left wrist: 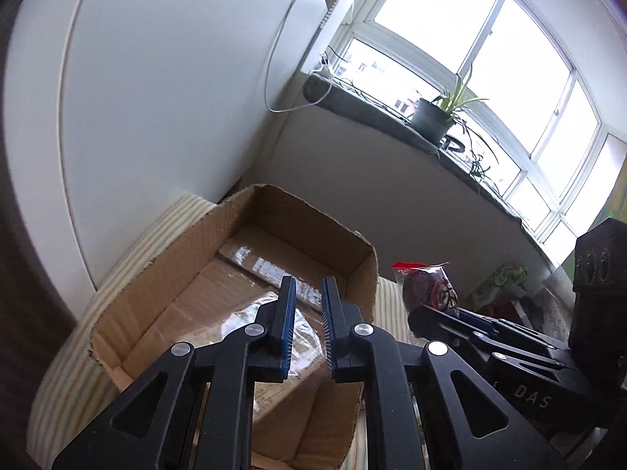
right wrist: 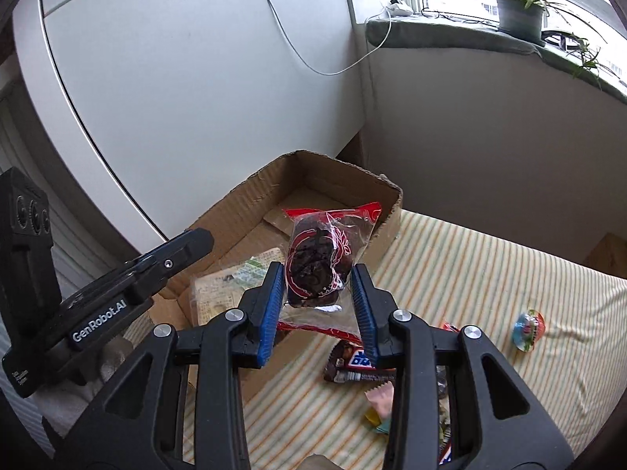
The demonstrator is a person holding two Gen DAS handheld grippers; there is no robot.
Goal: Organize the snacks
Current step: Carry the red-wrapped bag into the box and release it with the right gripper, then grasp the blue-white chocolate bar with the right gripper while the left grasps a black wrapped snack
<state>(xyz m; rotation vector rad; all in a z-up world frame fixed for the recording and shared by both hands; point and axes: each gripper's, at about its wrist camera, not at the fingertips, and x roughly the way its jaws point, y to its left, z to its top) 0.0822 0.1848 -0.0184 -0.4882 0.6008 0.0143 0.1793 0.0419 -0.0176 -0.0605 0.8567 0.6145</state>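
Note:
My right gripper [right wrist: 318,268] is shut on a clear packet with red ends [right wrist: 321,250] that holds a dark snack. It hangs over the near right edge of an open cardboard box [right wrist: 250,196]. In the left wrist view the same packet [left wrist: 427,282] shows to the right of the box [left wrist: 188,258]. My left gripper [left wrist: 308,280] hovers above the box's near side, its blue pads a narrow gap apart with nothing between them. A clear-wrapped pale snack [left wrist: 250,321] lies on the box floor under it.
A striped cloth [right wrist: 470,274] covers the surface. On it lie a chocolate bar [right wrist: 352,364], a round colourful candy [right wrist: 528,331] and several small wrappers by the right gripper. A green packet [left wrist: 501,282] lies beyond. White wall and window sill with a potted plant [right wrist: 517,15] stand behind.

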